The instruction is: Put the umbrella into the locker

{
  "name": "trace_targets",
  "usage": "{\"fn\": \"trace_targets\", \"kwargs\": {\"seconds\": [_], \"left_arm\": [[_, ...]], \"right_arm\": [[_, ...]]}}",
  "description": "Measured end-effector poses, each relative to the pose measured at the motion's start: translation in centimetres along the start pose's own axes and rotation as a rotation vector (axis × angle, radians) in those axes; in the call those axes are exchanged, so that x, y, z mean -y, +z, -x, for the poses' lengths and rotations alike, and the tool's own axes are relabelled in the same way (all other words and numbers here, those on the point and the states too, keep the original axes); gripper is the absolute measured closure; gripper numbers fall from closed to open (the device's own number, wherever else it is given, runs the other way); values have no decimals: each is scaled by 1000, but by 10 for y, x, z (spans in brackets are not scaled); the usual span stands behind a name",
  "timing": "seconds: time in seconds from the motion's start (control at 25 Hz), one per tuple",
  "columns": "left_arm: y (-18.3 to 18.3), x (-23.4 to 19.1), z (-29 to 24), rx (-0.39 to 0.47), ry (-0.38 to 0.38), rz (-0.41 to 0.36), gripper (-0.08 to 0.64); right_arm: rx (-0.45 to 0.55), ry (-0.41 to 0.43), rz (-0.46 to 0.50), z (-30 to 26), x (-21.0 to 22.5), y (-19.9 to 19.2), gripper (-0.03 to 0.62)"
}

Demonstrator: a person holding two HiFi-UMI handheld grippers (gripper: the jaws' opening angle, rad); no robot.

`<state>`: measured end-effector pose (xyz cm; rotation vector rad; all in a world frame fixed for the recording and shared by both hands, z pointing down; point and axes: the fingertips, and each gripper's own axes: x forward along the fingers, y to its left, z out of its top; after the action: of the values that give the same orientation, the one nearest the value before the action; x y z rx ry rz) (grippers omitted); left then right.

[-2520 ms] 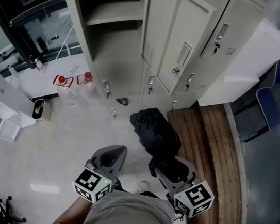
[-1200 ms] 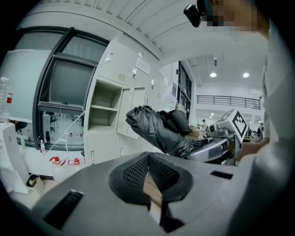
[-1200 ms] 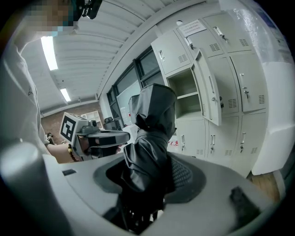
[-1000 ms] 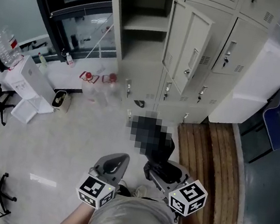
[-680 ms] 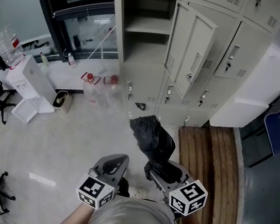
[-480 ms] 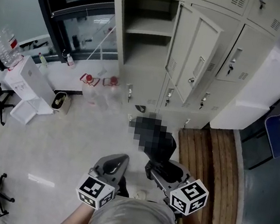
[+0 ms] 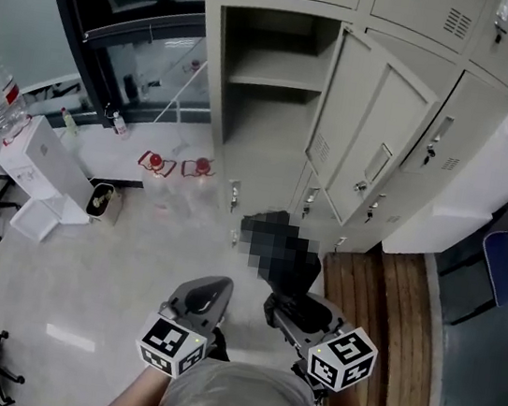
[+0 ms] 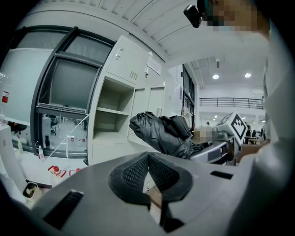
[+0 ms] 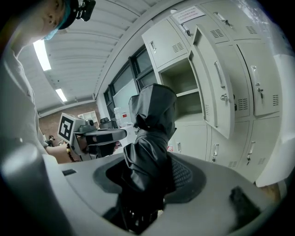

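Observation:
A folded black umbrella (image 7: 293, 271) in its sleeve sticks out forward from my right gripper (image 7: 292, 305), which is shut on its lower end; its tip is blurred over in the head view. In the right gripper view the umbrella (image 9: 150, 133) rises between the pads toward the open locker compartment (image 9: 184, 90). My left gripper (image 7: 211, 287) is beside it, shut and empty, its pads (image 8: 138, 171) meeting. The beige locker (image 7: 275, 77) stands ahead with one shelf inside and its door (image 7: 378, 135) swung out to the right. The umbrella (image 8: 161, 132) also shows in the left gripper view.
A wooden pallet (image 7: 381, 301) lies on the floor at the right, with a white cabinet (image 7: 463, 196) and blue chair (image 7: 502, 253) beyond. On the left are a white box (image 7: 42, 152), a small bin (image 7: 101, 200) and red items (image 7: 161, 163). Lower locker doors (image 7: 306, 200) are closed.
Both grippers and the umbrella have moved forward toward the lockers, which now loom larger and nearer. The grip on the umbrella and the left jaws look unchanged.

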<state>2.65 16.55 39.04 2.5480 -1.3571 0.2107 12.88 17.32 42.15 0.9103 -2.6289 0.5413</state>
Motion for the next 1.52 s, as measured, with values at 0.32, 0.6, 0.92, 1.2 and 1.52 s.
{"fn": "trace_targets", "kwargs": {"seconds": [0.32,0.6,0.92,1.2,1.52], "left_arm": [[19,-59,-41,-6,-22,-7,545],[40,-105,-72,-13,-73,-26,545],[52,-150,-100,-26,-132,-34,545],[59,-182,-115,-36,-183,-43,545],[61,-204,-119,-47,-202,-41,545]], "right_arm": [[-10,-21,-23,-57,34,30,367],[14,-55,-63,-97,52,60,367],[21,-112,-93,-135,74,83,367],[28,-154,-108,-164,83,100,367],[26,-176,-121,-182,86,110,367]]}}
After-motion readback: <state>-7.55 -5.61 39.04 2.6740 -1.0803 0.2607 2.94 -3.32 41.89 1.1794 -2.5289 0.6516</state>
